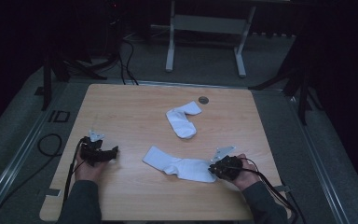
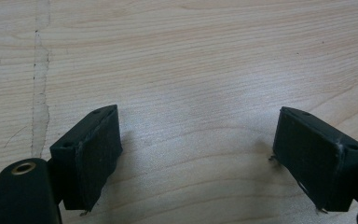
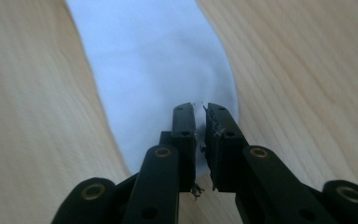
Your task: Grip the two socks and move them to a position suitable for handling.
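Step in hand, as judged: the right gripper [image 1: 213, 169] takes hold of the near sock [image 1: 179, 164] at its end nearest the person's right hand [image 1: 247, 175]; pairing or folding the two socks looks like the aim

Right gripper view: the jaws stand almost together over the sock's rounded end [image 3: 158, 70], a thin slit between them; they look clenched on a pinch of white cloth, though the cloth inside the slit cannot be made out

Left gripper [image 2: 198, 154]: jaws wide apart, released, bare wood between them; in the high view it rests at the table's left [image 1: 114, 151], well apart from both socks

Next move likely calls for a lift or drag of the pinched end, with the left gripper brought across to the free end

Near sock: white, soft, flat on the table [image 1: 135, 112], lying at a slant, slightly bent at the middle. Far sock [image 1: 182, 120]: white, bent at the heel, near the table's centre, apart from the first, just short of a small round grey disc [image 1: 203, 100]
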Demonstrator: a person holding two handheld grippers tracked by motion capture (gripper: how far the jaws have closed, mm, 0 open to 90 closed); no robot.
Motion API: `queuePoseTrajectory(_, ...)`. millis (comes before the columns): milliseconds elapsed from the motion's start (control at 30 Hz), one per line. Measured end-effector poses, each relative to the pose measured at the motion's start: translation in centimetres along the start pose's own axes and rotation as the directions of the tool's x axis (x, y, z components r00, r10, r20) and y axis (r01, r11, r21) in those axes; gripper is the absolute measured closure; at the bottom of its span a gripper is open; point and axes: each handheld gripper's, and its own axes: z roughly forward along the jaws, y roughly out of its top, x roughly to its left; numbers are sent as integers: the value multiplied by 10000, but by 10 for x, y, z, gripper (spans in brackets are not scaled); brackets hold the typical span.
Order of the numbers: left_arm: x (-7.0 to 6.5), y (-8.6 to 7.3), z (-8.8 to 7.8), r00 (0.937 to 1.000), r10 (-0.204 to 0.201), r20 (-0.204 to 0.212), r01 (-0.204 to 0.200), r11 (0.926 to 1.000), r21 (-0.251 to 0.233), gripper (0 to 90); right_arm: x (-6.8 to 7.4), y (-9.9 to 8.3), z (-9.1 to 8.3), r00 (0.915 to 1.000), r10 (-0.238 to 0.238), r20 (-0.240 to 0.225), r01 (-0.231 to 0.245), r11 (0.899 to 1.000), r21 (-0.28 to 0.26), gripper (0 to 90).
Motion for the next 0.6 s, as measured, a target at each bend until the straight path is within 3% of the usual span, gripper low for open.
queuePoseTrajectory(67,0,0,0,10000,-1,-1,1,10000,-3,153,-3,-2,6,10000,-14,-5,14,10000,94,846)
queuePoseTrajectory(400,0,0,0,10000,-30,1,30,10000,-29,153,-23,6,16,9989,379,282,-363,9978,-562,851)
queuePoseTrajectory(600,0,0,0,10000,-31,1,31,10000,-29,153,-20,16,6,9984,412,397,-365,9932,-1107,844)
